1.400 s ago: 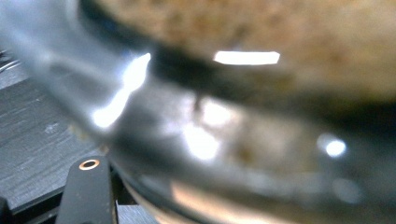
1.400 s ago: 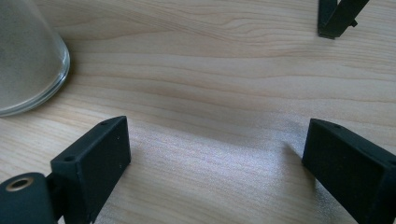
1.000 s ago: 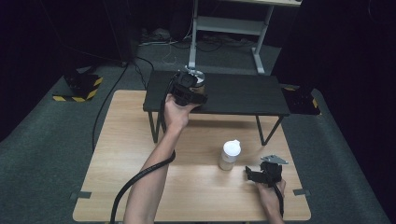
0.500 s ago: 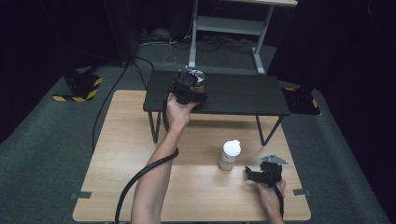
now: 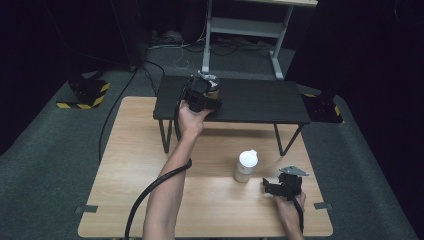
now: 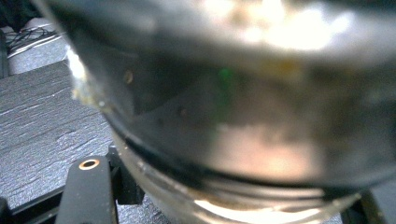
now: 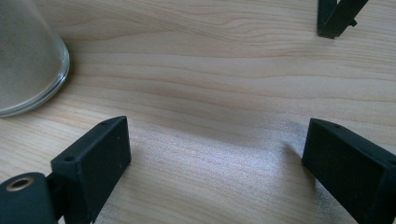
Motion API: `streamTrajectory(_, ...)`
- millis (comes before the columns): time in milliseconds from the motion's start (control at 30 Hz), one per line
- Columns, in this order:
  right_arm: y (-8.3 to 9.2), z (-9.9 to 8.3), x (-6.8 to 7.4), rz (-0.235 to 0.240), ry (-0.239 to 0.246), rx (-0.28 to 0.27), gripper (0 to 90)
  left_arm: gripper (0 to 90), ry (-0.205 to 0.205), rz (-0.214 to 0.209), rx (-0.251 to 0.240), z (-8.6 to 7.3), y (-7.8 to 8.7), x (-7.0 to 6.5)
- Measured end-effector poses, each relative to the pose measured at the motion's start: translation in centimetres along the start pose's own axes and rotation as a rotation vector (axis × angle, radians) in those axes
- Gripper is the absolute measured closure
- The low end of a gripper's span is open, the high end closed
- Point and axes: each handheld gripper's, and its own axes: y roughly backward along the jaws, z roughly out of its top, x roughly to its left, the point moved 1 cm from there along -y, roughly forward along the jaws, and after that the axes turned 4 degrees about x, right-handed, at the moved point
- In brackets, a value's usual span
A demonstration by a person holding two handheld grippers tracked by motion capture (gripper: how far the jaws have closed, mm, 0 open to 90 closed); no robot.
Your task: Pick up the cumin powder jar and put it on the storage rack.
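We keep the left gripper pinching the glass jar upright above the black shelf; right gripper jaws spread, idle.

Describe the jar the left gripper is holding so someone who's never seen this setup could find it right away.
Start at the wooden table, then the low black bench standing across its far side. At the bench's left end, the left gripper is clamped on a glass jar. Unlike the white-capped bottle standing free on the wood, it sits up on the bench, between jaws.
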Motion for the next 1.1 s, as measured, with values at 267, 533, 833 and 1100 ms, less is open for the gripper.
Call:
streamTrajectory(267,0.0,0.0,0.1,-0.002,-0.001,0.000,7.2,31.2,0.006,-0.004,-0.023,-0.6,-0.1,0.0)
streamTrajectory(533,0.0,0.0,0.1,-0.004,-0.001,0.000,7.3,10.2,0.033,0.002,-0.067,-1.8,0.4,0.2)
streamTrajectory(833,0.0,0.0,0.1,-0.005,-0.002,0.000,7.3,3.4,0.041,0.001,-0.100,-3.5,1.9,0.5)
streamTrajectory(1100,0.0,0.0,0.1,-0.004,-0.002,-0.001,7.3,2.7,0.017,0.003,-0.133,-5.1,4.1,0.2)
